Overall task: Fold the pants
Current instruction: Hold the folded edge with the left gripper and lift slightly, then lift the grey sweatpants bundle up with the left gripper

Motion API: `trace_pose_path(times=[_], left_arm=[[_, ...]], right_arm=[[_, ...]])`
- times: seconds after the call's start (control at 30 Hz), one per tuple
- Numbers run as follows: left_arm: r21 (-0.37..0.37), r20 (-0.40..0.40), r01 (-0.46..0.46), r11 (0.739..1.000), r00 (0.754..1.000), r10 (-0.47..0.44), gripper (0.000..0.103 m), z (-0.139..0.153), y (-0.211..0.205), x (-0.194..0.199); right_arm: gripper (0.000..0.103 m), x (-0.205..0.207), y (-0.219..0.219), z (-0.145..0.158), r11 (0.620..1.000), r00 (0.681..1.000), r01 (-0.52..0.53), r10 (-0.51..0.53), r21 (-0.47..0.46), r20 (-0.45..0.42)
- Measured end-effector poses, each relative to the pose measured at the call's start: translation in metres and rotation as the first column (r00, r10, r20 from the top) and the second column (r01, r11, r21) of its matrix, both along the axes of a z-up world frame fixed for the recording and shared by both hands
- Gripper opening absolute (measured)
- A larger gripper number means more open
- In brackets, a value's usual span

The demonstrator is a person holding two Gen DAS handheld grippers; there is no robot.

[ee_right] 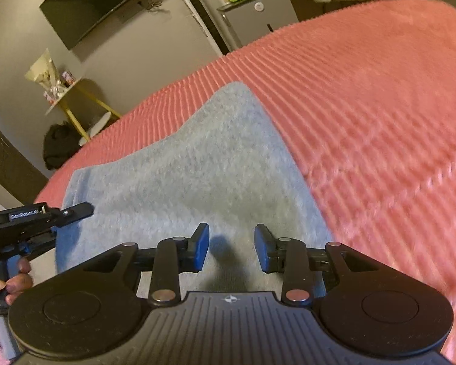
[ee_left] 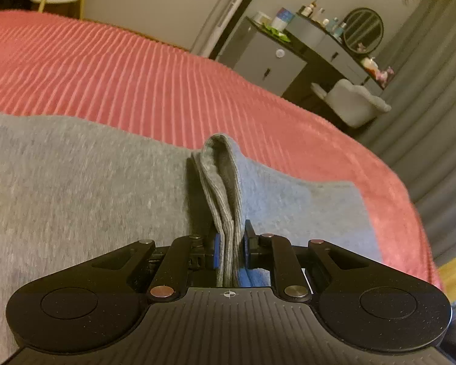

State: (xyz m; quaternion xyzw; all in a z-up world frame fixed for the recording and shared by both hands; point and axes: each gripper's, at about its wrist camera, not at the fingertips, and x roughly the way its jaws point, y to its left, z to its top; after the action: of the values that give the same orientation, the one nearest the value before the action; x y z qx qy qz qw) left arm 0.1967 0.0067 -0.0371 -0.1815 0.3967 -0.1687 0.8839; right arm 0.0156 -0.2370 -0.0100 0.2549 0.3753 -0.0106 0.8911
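One gripper pinching pants

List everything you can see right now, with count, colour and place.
pants: one, grey, flat on the bedspread
bedspread: one, ribbed pink-red, covering the bed
cabinet: one, grey, beyond the bed
chair: one, pale, beside the cabinet
mirror: one, round, dark-framed, on the desk
TV: one, black, on the wall
left hand-held gripper: shut on a pants fold
right hand-held gripper: open above the pants
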Motion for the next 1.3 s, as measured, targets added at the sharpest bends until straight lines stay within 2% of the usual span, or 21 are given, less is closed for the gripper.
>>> trace_pose_path(times=[0.13,0.27,0.37,0.47,0.53,0.63,0.67,0.7,0.73,0.8,0.9,1.0,1.07,1.1,1.13,1.17,1.2,1.27,1.3], left_arm=[[0.028,0.007,0.010,1.000,1.000,-0.010,0.017,-0.005,-0.004,0.000],[0.011,-0.008,0.011,1.000,1.000,-0.011,0.019,-0.009,-0.002,0.002],[0.007,-0.023,0.014,1.000,1.000,-0.014,0.023,-0.012,-0.002,0.005],[-0.023,-0.044,0.008,1.000,0.999,-0.009,0.026,-0.016,0.003,0.010],[-0.061,-0.057,0.000,0.998,0.998,-0.004,0.025,-0.019,0.007,0.011],[-0.130,-0.072,-0.014,0.991,0.997,0.005,0.020,-0.023,0.016,0.014],[-0.146,-0.073,-0.019,0.989,0.997,0.008,0.020,-0.023,0.017,0.014],[-0.151,-0.074,-0.018,0.988,0.997,0.007,0.019,-0.023,0.017,0.015],[-0.155,-0.073,-0.018,0.988,0.997,0.007,0.017,-0.023,0.018,0.015],[-0.173,-0.061,-0.023,0.985,0.998,0.013,0.016,-0.020,0.018,0.013],[-0.210,-0.002,-0.011,0.978,1.000,0.010,0.015,-0.004,0.022,0.005],[-0.152,0.055,-0.003,0.988,0.998,0.011,0.015,0.009,0.020,-0.003],[-0.015,0.073,-0.055,0.998,0.996,0.056,0.016,0.005,0.014,-0.003],[0.012,0.052,-0.071,0.997,0.996,0.071,0.018,-0.003,0.012,0.000],[0.011,0.017,-0.086,0.996,0.996,0.086,0.025,-0.014,0.013,0.004],[-0.006,-0.001,-0.108,0.994,0.994,0.108,0.027,-0.022,0.015,0.004],[-0.028,0.014,-0.113,0.993,0.993,0.114,0.029,-0.024,0.018,0.001],[-0.019,0.042,-0.134,0.991,0.990,0.135,0.039,-0.017,0.023,-0.009],[-0.011,0.066,-0.166,0.986,0.984,0.167,0.048,-0.011,0.027,-0.017]], right_arm=[[0.032,0.035,0.000,0.004,0.999,1.000,-0.002,0.002,-0.048,0.009],[0.032,0.083,0.011,0.011,0.987,1.000,-0.011,0.014,-0.161,0.022],[0.032,0.110,0.017,0.015,0.971,0.999,0.006,0.003,-0.238,0.038],[0.032,0.121,0.015,0.010,0.967,0.999,0.024,-0.017,-0.255,0.029],[0.032,0.115,0.017,0.009,0.970,1.000,0.013,-0.009,-0.244,0.018],[0.034,0.083,0.022,0.014,0.968,0.999,-0.024,0.033,-0.250,0.032],[0.037,0.073,0.025,0.018,0.969,0.998,-0.034,0.045,-0.244,0.041],[0.046,0.061,0.024,0.019,0.973,0.998,-0.034,0.044,-0.226,0.038],[0.048,0.050,0.022,0.018,0.979,0.999,-0.025,0.034,-0.204,0.038],[0.048,0.028,0.021,0.016,0.985,0.999,-0.013,0.019,-0.172,0.037],[0.048,0.008,0.019,0.015,0.990,1.000,0.013,-0.011,-0.138,0.022],[0.049,0.001,0.019,0.020,0.994,0.999,0.013,-0.008,-0.107,0.047],[0.053,0.001,0.023,0.019,0.991,0.999,0.009,-0.003,-0.130,0.051],[0.053,0.001,0.025,0.017,0.991,0.999,0.004,0.002,-0.135,0.042],[0.053,0.002,0.026,0.013,0.991,1.000,-0.003,0.006,-0.132,0.026],[0.053,0.003,0.027,0.009,0.991,1.000,-0.007,0.008,-0.132,0.003],[0.053,0.002,0.029,0.006,0.990,1.000,-0.012,0.010,-0.139,-0.013],[0.055,0.000,0.033,0.005,0.987,1.000,-0.022,0.020,-0.157,-0.011],[0.055,-0.001,0.034,0.005,0.986,1.000,-0.026,0.024,-0.166,-0.014]])
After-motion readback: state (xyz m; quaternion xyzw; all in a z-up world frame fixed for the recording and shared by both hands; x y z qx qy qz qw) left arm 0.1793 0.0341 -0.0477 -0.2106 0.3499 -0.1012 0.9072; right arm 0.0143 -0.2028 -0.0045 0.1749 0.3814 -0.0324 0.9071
